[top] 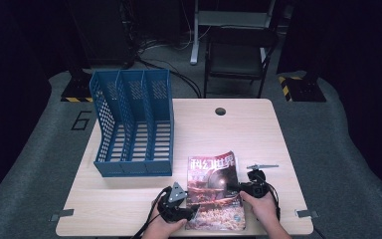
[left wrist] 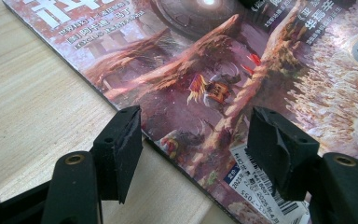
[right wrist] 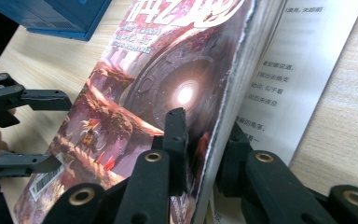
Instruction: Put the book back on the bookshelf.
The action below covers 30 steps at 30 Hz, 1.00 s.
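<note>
**Inspector:** Right gripper view first. State of the right gripper [right wrist: 204, 154]?

**Assistant:** Its jaws stand one on each side of the magazine [right wrist: 135, 98]: one pad lies on the cover, the other under a stack of raised pages at the fore edge. They look clamped on that stack. A printed inner page lies flat beyond it on the table [right wrist: 345, 112].

**Inspector:** And the left gripper [left wrist: 193, 149]?

**Assistant:** Jaws apart, nothing pinched. One pad hangs over bare wood just off the magazine's [left wrist: 223, 70] edge, the other over the cover near the barcode label [left wrist: 261, 193]. Whether either pad touches the paper, I cannot tell.

**Inspector:** Position of the magazine overall?

**Assistant:** High view: the magazine [top: 215, 191] lies at the near edge of the table [top: 258, 134], cover up, between both hands. The left gripper [top: 191, 209] sits at its left edge, the right gripper [top: 236, 188] at its right edge.

**Inspector:** Surroundings?

**Assistant:** A blue file rack [top: 132, 124] stands on the table's left part, apart from the magazine. A small metal tool [top: 262, 166] lies just beyond the right hand. A dark chair [top: 238, 55] stands behind the table
</note>
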### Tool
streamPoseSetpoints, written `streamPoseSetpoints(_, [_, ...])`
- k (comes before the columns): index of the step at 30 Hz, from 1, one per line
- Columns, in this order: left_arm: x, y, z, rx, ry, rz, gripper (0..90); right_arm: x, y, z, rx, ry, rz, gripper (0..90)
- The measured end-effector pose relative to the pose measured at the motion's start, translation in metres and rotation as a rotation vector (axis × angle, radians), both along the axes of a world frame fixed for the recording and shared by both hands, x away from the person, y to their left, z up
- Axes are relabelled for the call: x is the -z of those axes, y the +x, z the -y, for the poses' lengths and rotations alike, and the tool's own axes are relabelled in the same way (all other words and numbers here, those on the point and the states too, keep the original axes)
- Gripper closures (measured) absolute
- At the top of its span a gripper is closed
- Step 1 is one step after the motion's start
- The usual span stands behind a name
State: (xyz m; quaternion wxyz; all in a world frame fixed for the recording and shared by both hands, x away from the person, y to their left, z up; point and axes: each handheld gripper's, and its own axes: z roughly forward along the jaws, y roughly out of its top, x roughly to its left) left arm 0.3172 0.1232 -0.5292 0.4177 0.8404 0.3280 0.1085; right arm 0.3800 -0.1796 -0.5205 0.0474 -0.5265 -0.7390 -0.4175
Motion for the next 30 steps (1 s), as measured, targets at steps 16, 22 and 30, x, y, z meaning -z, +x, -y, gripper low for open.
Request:
streamPoseSetpoints(16, [-0.0001, 0.0016, -0.0018, -0.008, -0.009, -0.003, 38.9, -0.0015, -0.0027, 0.0032, -0.021, 0.054, 0.032, 86.4])
streamPoseSetpoints(22, [-0.0013, 0.0023, -0.0009, -0.007, 0.002, -0.009, 38.9, -0.0032, -0.0047, 0.0032, -0.033, 0.061, 0.057, 86.5])
streamPoseSetpoints(30, [-0.0013, 0.0049, -0.0014, 0.001, 0.002, -0.012, 38.9, -0.0048, -0.0062, 0.0041, -0.047, 0.071, 0.089, 86.5])
